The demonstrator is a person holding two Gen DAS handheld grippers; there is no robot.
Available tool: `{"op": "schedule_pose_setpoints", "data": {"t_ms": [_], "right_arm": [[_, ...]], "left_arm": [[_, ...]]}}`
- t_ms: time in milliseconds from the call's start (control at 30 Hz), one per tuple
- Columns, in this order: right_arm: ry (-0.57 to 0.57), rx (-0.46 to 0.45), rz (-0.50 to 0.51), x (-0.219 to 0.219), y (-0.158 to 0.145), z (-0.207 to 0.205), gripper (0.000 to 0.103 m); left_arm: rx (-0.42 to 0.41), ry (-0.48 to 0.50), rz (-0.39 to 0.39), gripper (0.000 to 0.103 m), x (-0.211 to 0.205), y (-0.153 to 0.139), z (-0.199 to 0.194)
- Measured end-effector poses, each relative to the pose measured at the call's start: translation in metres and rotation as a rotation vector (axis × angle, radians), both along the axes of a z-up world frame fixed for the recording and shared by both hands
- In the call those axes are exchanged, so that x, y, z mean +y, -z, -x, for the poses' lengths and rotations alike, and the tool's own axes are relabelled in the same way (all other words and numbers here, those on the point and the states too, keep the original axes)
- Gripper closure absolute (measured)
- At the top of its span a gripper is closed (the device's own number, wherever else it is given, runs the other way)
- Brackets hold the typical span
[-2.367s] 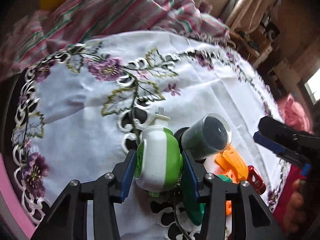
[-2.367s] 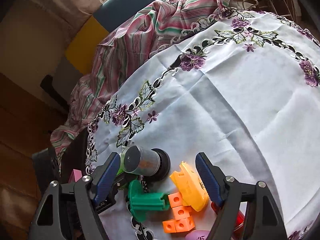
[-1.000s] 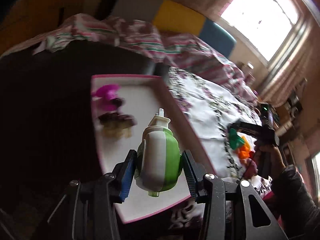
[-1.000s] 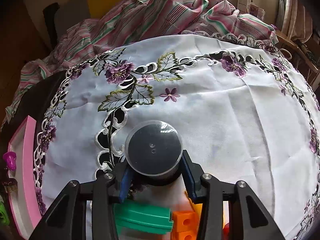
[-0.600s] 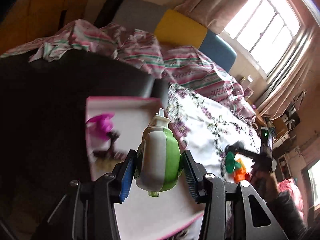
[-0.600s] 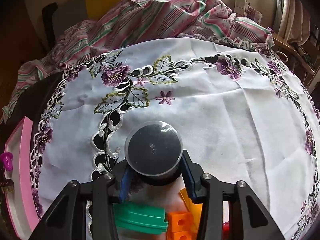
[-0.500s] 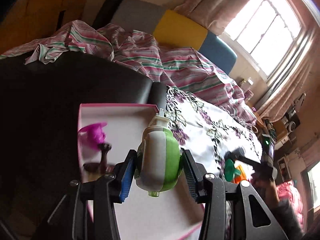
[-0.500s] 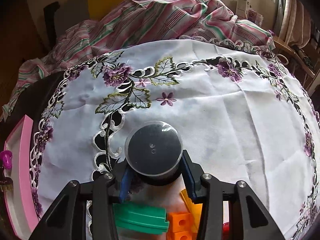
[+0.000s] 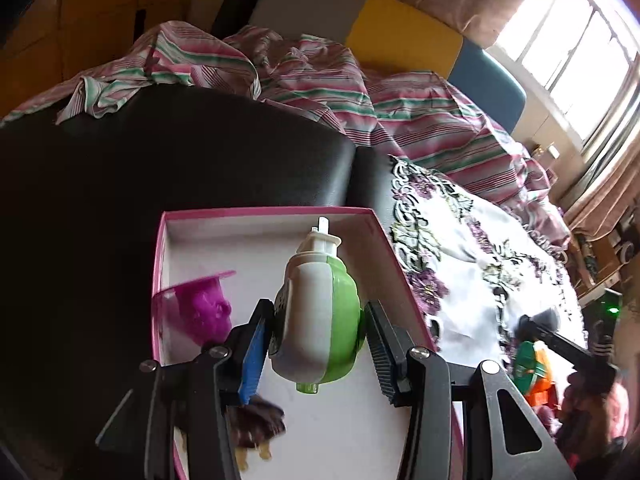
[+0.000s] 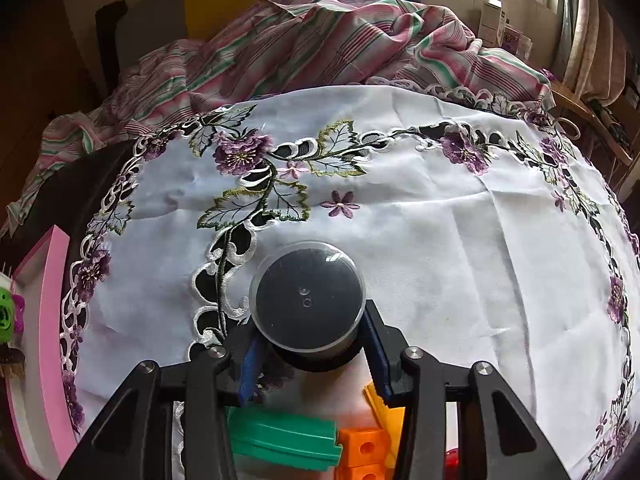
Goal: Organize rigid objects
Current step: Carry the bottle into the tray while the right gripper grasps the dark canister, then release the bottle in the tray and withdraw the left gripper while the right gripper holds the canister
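Note:
My left gripper [image 9: 318, 344] is shut on a white and green plug-in device [image 9: 320, 320], held above the pink-rimmed white tray [image 9: 256, 213]. In the tray lie a magenta plastic toy [image 9: 208, 308] and a dark brown piece [image 9: 256, 424] near my left finger. My right gripper [image 10: 310, 354] is shut on a clear jar with a black lid [image 10: 307, 308], held over the embroidered white tablecloth [image 10: 440, 232]. Under the jar lie a green block [image 10: 280, 440], orange cubes [image 10: 362, 450] and a yellow-orange piece [image 10: 384, 412]. The tray's pink edge [image 10: 50, 320] shows at the far left of the right wrist view.
A striped pink and green cloth [image 10: 320, 40] is heaped at the table's far side. Dark bare table [image 9: 180, 168] surrounds the tray. In the left wrist view the other gripper [image 9: 560, 340] and a hand [image 9: 592, 396] are at the right, over the toys.
The left gripper has carried the white and green device further over the tray, which now fills more of the lower view. The right gripper holds still with the jar.

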State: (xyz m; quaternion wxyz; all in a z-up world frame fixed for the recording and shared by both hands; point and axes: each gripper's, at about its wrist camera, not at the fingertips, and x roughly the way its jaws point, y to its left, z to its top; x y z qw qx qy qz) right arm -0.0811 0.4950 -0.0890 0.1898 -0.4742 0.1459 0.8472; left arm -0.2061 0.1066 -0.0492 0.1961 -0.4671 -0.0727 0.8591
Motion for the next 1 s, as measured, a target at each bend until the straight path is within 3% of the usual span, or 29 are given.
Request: {"op": "schedule_pose_setpoints", "data": {"t_ms": [167, 333, 633, 867, 1000], "right_arm": [[-0.001, -0.005, 0.000, 0.000, 0.001, 0.000, 0.059], [-0.002, -0.013, -0.003, 0.000, 0.003, 0.000, 0.059], [0.003, -0.021, -0.003, 0.001, 0.005, 0.000, 0.059], [0.013, -0.021, -0.011, 0.002, 0.004, -0.001, 0.059], [0.015, -0.012, -0.015, 0.003, 0.003, -0.002, 0.059]], "left_arm": [[0.016, -0.016, 0.091, 0.056, 0.007, 0.012, 0.011], [0.050, 0.004, 0.111, 0.053, 0.008, 0.007, 0.003], [0.162, -0.005, 0.143, 0.041, 0.004, -0.018, -0.040], [0.254, -0.002, 0.135, 0.041, 0.002, -0.040, -0.082], [0.266, 0.006, 0.131, 0.040, 0.000, -0.045, -0.101]]}}
